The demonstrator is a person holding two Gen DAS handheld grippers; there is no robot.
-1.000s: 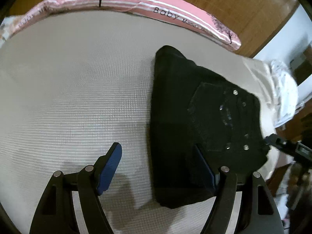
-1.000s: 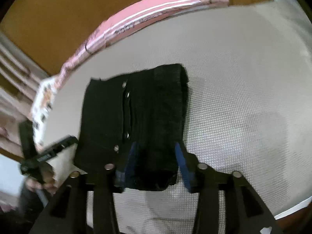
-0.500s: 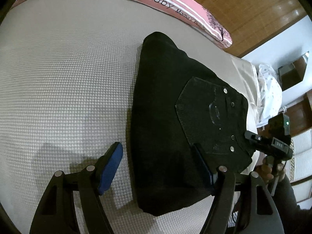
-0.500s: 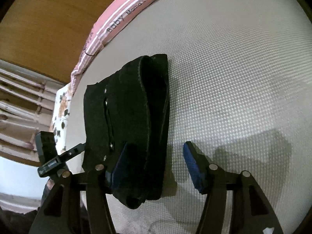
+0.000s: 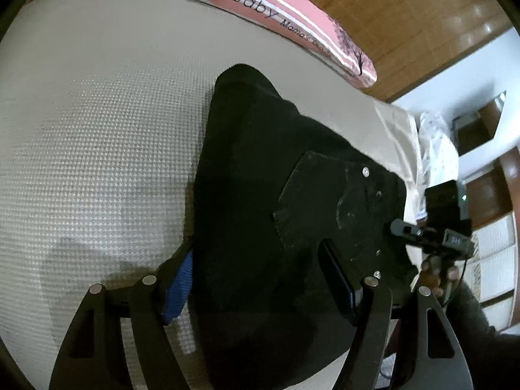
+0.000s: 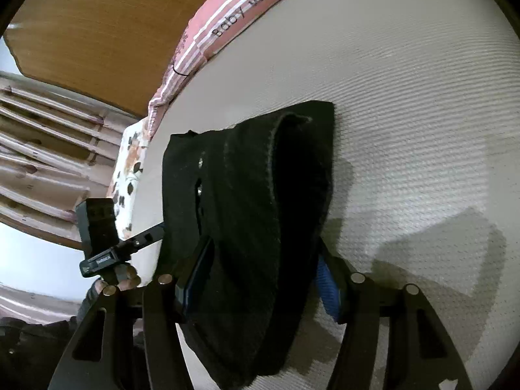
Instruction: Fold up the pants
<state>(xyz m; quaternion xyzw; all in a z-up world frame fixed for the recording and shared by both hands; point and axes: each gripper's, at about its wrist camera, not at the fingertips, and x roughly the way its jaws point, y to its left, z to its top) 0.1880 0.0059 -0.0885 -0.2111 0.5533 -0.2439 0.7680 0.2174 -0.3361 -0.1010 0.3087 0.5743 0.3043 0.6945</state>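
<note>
The black pants lie folded into a thick bundle on the cream bed cover, back pocket with rivets facing up. My left gripper straddles the bundle's near end, its blue left pad at the fabric's edge and its right pad on top near the pocket; the jaws stand wide. In the right wrist view the pants show stacked layers, and my right gripper straddles their near end the same way, jaws wide. Each gripper shows in the other's view, at the bed's edge.
A pink striped pillow lies along the wooden headboard at the far side. A floral cloth and curtains are beyond the bed's left edge. White bedding is bunched at the right edge.
Both grippers have moved forward over the folded pants, so the bundle now sits between each pair of fingers. The right gripper went from narrow to wide a second ago.
</note>
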